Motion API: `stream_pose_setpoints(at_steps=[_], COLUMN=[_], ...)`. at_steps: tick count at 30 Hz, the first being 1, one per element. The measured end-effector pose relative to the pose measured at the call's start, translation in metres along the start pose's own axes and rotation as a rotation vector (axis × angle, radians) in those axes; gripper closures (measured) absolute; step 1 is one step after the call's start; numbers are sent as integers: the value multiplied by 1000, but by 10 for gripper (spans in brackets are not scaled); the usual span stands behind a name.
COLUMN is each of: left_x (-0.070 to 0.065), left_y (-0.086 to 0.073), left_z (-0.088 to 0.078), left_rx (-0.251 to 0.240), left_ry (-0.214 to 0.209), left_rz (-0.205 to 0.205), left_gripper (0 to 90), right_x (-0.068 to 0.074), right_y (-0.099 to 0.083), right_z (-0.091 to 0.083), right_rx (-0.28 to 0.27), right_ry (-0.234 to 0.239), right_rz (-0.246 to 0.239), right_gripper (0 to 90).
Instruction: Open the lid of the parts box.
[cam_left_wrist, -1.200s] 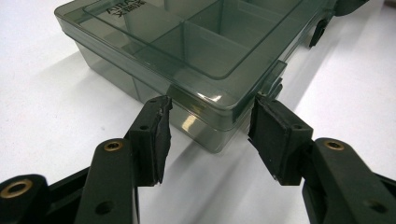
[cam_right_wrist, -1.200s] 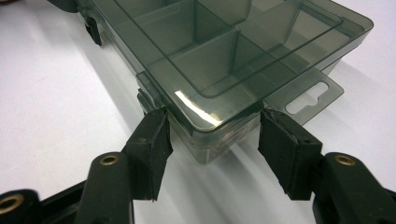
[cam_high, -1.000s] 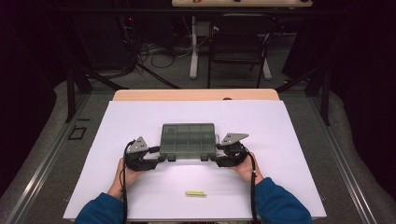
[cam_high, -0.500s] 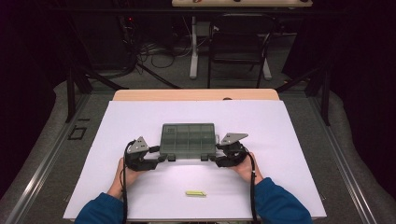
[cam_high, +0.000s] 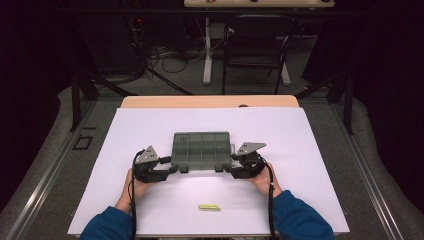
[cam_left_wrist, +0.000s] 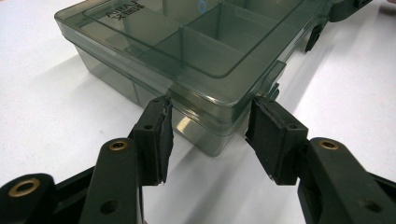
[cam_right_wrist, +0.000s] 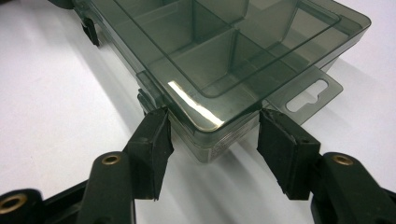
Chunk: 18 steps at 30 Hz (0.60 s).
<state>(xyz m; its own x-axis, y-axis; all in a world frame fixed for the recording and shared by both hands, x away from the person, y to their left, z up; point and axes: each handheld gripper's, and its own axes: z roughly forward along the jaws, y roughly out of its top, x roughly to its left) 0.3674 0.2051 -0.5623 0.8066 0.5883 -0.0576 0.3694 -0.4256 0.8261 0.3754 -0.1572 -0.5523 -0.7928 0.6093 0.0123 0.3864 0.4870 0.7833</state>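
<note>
Nearest the table's front edge, between two blue sleeves (cam_high: 300, 220): a small yellow-green stick (cam_high: 209, 207) lying flat on the white sheet (cam_high: 320, 150), well apart from everything else. Just beyond, left gripper (cam_high: 172, 169) and right gripper (cam_high: 231, 169), one in each hand, pointing inward at the two near corners of a smoky transparent compartment box (cam_high: 201, 149). Seen along the left gripper (cam_left_wrist: 209, 133): jaws half spread, straddling a near corner of the box (cam_left_wrist: 187, 51), pad tips up against its walls on either side, a latch tab just past the right-hand pad; real pressure on the plastic not clear from here. Seen along the right gripper (cam_right_wrist: 214, 133): same stance at the other near corner of the box (cam_right_wrist: 219, 51), jaws half spread, pads flanking the corner, a hang tab (cam_right_wrist: 308, 95) jutting beside. Lid down, box flat mid-sheet. Farther back, a wooden table edge (cam_high: 210, 101), then a dark chair (cam_high: 256, 45) and cables (cam_high: 160, 52) on the floor.
</note>
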Motion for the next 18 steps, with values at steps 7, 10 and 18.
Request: stream_pose_setpoints(at_steps=[7,10,18], left_x=[4,4,3], left_y=[-1,0,1], left_z=[0,-1,0], left_rx=[-10,-2,0], left_ry=[-33,-27,-24], left_rz=[-25,-13,-2], left_gripper=[505,505,477], right_x=[1,1,1], right_y=[1,1,2], right_z=[0,0,1], right_rx=[2,4,8], right_ry=[-7,-4,-5], right_rz=[6,3,12], right_gripper=[441,445,417])
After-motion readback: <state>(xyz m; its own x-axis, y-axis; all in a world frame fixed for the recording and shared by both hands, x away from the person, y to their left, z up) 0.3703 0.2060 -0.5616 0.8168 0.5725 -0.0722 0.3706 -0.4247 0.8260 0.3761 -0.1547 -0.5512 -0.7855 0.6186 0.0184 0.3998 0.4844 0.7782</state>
